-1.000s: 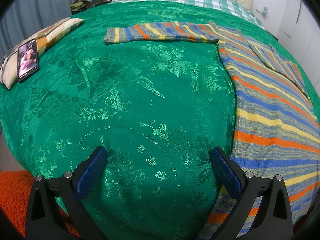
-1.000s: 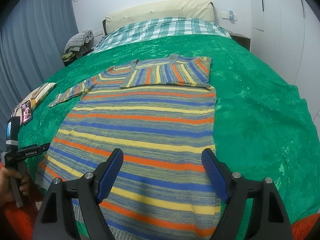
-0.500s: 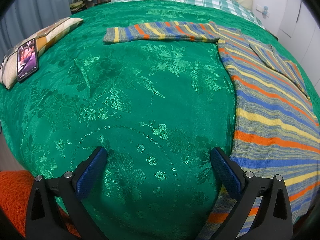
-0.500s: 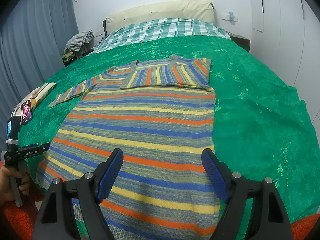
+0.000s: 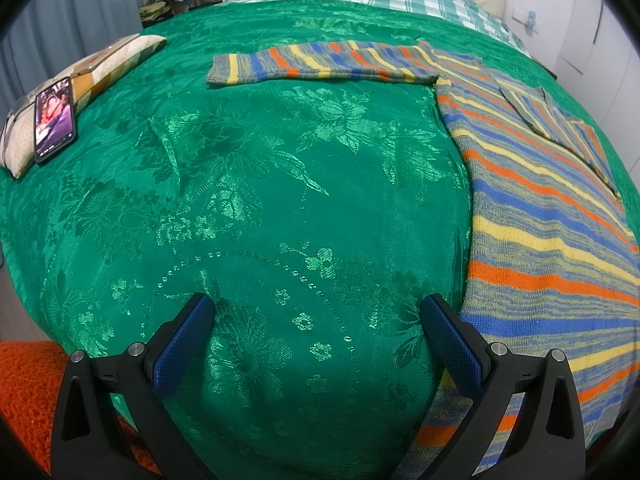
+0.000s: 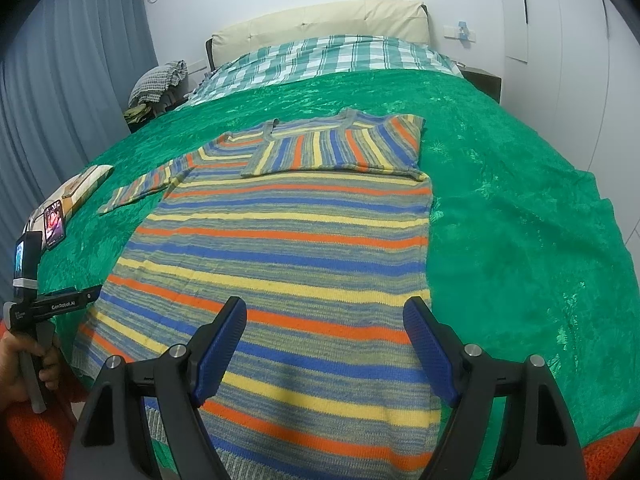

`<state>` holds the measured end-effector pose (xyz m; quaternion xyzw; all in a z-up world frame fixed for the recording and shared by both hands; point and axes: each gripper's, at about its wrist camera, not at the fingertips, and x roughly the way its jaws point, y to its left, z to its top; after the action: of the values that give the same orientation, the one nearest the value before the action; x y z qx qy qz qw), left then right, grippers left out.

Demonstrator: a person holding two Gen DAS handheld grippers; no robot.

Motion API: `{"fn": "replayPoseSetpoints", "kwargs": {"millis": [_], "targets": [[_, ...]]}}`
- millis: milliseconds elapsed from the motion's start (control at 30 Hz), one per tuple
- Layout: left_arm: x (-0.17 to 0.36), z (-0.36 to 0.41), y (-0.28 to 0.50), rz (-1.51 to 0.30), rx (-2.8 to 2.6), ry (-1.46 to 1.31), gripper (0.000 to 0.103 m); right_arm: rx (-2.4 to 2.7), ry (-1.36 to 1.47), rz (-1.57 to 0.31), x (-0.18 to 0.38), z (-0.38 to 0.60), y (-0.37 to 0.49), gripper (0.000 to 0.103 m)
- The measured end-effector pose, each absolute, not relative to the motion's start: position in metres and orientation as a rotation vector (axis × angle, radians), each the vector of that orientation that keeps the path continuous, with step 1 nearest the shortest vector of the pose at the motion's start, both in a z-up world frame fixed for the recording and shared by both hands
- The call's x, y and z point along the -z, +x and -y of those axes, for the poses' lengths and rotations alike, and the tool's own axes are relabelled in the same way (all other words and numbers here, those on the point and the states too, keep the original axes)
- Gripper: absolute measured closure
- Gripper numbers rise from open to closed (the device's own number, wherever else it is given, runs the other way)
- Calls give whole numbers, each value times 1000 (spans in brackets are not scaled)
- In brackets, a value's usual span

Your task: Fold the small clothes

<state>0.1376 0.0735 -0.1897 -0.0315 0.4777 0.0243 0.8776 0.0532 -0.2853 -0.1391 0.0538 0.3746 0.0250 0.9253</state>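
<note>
The striped knit sweater (image 6: 280, 248) lies flat on the green brocade bedspread (image 6: 520, 208), its hem end directly under and ahead of the right tongs (image 6: 324, 350), whose blue-padded jaws stand wide apart and grip nothing. From where I stand the folding looks barely begun: one sleeve, the folded sleeve (image 6: 336, 146), is already laid across the chest, far ahead of the right tongs and just below the neckline, while the other, the outstretched sleeve (image 5: 320, 62), reaches out flat over the bedspread, far ahead of the left tongs (image 5: 316, 346) and pointing away to their left. The left tongs are also released, jaws spread over bare bedspread, with the sweater's side edge running just beside and under their right jaw without being pinched. So what remains, I'd judge, is most of the job: bringing that outstretched sleeve in over the body to match the first, then doubling the long body up from the hem toward the collar. A smartphone (image 5: 54, 118) with its screen lit rests on a patterned cushion (image 5: 92, 70) well off to the left of the left tongs, clear of the work. The checked bedding (image 6: 320, 60) lies beyond the sweater's collar, far ahead of both tongs.
</note>
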Motion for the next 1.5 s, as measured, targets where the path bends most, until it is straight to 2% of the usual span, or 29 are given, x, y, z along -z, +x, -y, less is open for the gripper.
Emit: {"fn": "replayPoseSetpoints", "kwargs": {"millis": [700,767,867,933,1000,1133,1200,1267,1300,1333,1367,1400,1500], "targets": [[189,-73,138,-1002,-49,-66,0,-56,106,-776,142,283,53,23],[178,-76,138,-1019,-25,-96,2,-56,104,-778,142,282,53,23],[129,-102,136,-852,69,-244,1,-55,105,-774,142,282,53,23],[104,-130,154,-783,64,-337,1,-54,107,-772,143,282,54,23],[96,-167,195,-787,40,-441,1,-57,107,-780,146,282,56,23],[118,-206,265,-897,-23,-519,3,-63,109,-788,148,280,59,23],[144,-216,298,-1009,-38,-546,8,-65,100,-788,147,278,58,23],[162,-215,313,-1067,-52,-560,27,-62,86,-793,148,276,57,23],[172,-216,319,-1093,-55,-579,32,-61,85,-797,148,277,57,23],[175,-215,320,-1094,-54,-586,52,-58,85,-802,149,277,57,23],[178,-213,321,-1086,-51,-581,87,-56,89,-809,150,278,58,23],[177,-211,321,-1088,-57,-564,102,-54,91,-812,151,279,58,23],[155,-198,320,-1043,-82,-430,101,-57,111,-820,153,282,61,23]]}}
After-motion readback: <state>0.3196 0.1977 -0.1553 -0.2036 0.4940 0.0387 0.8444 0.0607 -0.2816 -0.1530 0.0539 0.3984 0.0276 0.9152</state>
